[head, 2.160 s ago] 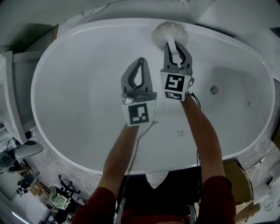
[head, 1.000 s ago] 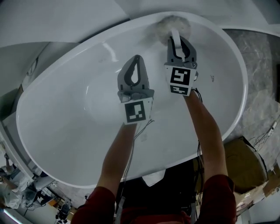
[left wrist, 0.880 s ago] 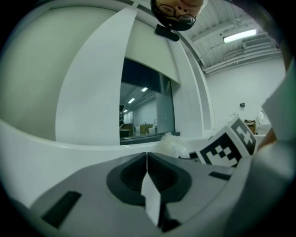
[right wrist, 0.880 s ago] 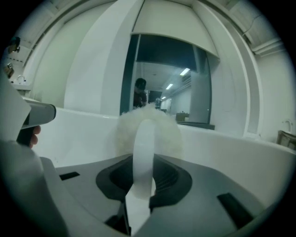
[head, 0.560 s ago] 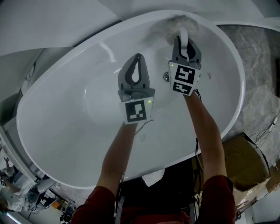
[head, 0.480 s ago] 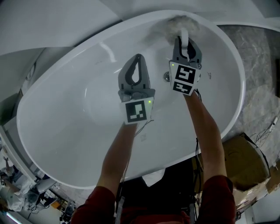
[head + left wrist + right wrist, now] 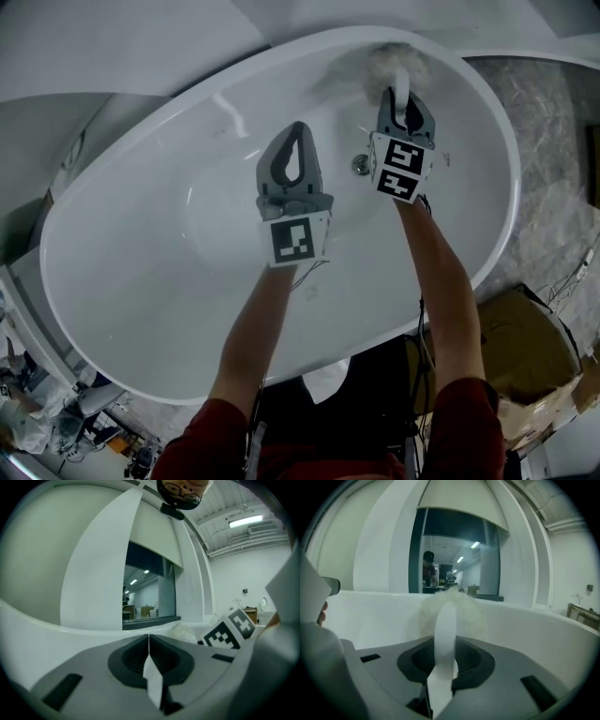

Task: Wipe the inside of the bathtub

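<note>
Two claws: right claw (image 7: 402,91) clamped on duster (image 7: 386,62) at far wall of tub (image 7: 141,262); left claw (image 7: 296,128) closed, empty. Slack grip risks dropping duster.

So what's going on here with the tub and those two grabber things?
A person works over a white bathtub with a gripper in each hand. The right gripper is clamped on the white handle of a fluffy pad, pressed against the tub's far wall beyond the drain. The left gripper is shut, empty, and hovers over the tub's middle.
</note>
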The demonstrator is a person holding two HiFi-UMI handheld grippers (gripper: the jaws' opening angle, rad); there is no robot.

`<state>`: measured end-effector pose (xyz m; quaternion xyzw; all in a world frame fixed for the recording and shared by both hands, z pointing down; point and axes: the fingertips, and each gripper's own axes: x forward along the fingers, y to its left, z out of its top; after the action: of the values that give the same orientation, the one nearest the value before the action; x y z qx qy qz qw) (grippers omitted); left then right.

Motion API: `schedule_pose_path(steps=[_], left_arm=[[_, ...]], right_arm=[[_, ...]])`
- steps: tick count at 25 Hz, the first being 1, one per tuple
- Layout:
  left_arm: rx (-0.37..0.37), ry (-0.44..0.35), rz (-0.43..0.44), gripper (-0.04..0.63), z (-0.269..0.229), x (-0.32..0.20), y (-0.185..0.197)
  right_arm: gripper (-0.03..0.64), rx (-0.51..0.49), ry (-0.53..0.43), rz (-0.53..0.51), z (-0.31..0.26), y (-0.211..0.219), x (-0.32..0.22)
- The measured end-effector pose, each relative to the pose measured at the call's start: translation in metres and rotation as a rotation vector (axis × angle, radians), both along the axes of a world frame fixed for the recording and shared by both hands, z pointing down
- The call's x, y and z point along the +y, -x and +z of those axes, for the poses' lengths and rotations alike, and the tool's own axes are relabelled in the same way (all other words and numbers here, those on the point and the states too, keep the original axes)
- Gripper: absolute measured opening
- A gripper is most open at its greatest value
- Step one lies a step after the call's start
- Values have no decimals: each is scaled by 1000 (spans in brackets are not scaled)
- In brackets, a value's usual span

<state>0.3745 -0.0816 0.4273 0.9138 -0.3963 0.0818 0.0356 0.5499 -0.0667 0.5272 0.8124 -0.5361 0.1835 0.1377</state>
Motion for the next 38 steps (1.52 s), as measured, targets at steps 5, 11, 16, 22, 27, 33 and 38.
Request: schedule_pose_path(steps=[5, 11, 16, 22, 27, 33, 38], left_arm=[[-6, -20, 13, 17, -14, 5, 0], [-8, -32, -19, 17, -36, 10, -3], [15, -29, -28, 17, -67, 20, 9], [29, -57, -15, 15, -99, 34, 37], [44, -55, -31, 17, -118, 52, 72], [41, -35, -74, 15, -148, 71, 130], [16, -48, -107, 15, -178, 75, 179]], right_arm=[[91, 26, -13, -13, -17, 5, 6], [91, -21, -32, -16, -41, 7, 22], [91, -33, -27, -14, -65, 25, 41], [91, -30, -38, -38, -93, 67, 60], [91, -19, -51, -64, -121, 103, 74], [91, -14, -59, -111, -165, 158, 91], [91, -20, -69, -155, -209, 205, 110]])
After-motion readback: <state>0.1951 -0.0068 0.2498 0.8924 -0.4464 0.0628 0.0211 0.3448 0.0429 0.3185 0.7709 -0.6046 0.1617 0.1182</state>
